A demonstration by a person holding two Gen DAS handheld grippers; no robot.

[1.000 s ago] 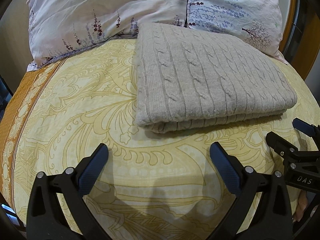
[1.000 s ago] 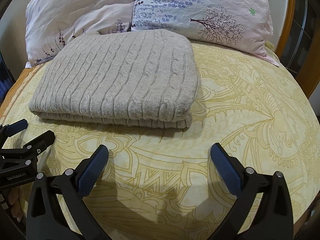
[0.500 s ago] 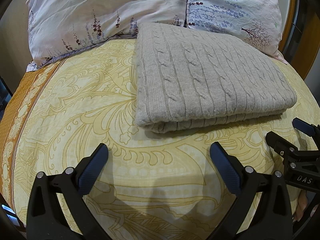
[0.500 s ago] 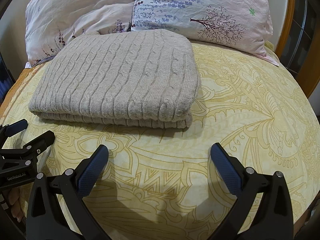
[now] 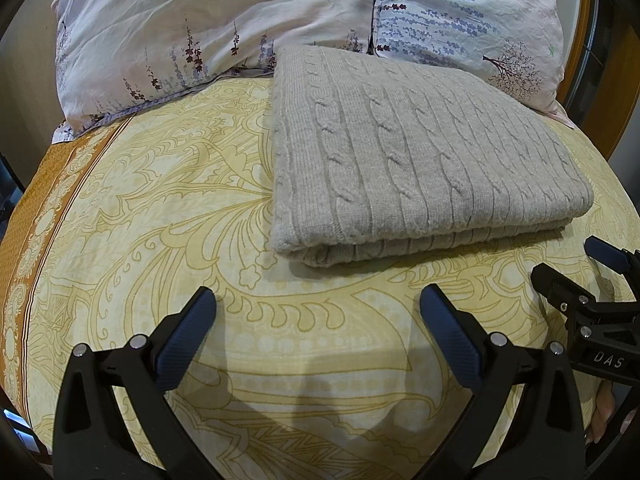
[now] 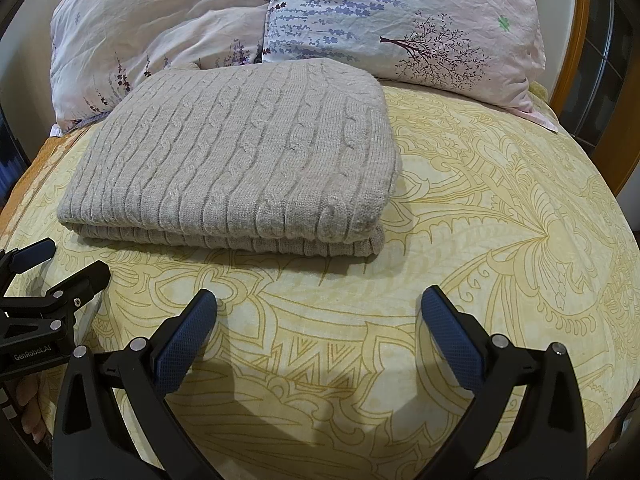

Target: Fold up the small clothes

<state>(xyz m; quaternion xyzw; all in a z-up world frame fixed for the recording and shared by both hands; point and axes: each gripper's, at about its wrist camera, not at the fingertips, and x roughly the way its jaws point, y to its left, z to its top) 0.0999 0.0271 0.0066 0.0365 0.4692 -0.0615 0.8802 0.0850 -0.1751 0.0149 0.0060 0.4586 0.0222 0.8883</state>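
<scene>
A folded grey cable-knit sweater (image 5: 416, 152) is seen lying flat on a bed covered with a pale yellow sheet printed with ochre floral scrollwork (image 5: 160, 208). In the left wrist view the garment fills the upper right of the frame; in the right wrist view it (image 6: 240, 152) sits in the upper left, its folded layers stacked with the thick fold edge turned toward the camera. Behind it, at the top of both frames, two pale pink and white pillows with purple flower and tree prints (image 6: 400, 20) are set side by side, and the sweater's far edge lies just against them.

The left hand-held gripper (image 5: 318, 320) is held low at the bottom of its frame, above the bare sheet and apart from the sweater; its blue-padded fingers (image 5: 188, 336) are spread wide, with nothing between them. The right hand-held gripper (image 6: 320, 320) is held the same way (fingers wide apart, nothing grasped), near the sweater's front edge but not touching it. Each gripper appears at the edge of the other's view: the right one at the right edge of the left wrist frame, the left one at the left edge of the right wrist frame. A wooden bed frame (image 6: 576, 40) is visible at the upper right.
</scene>
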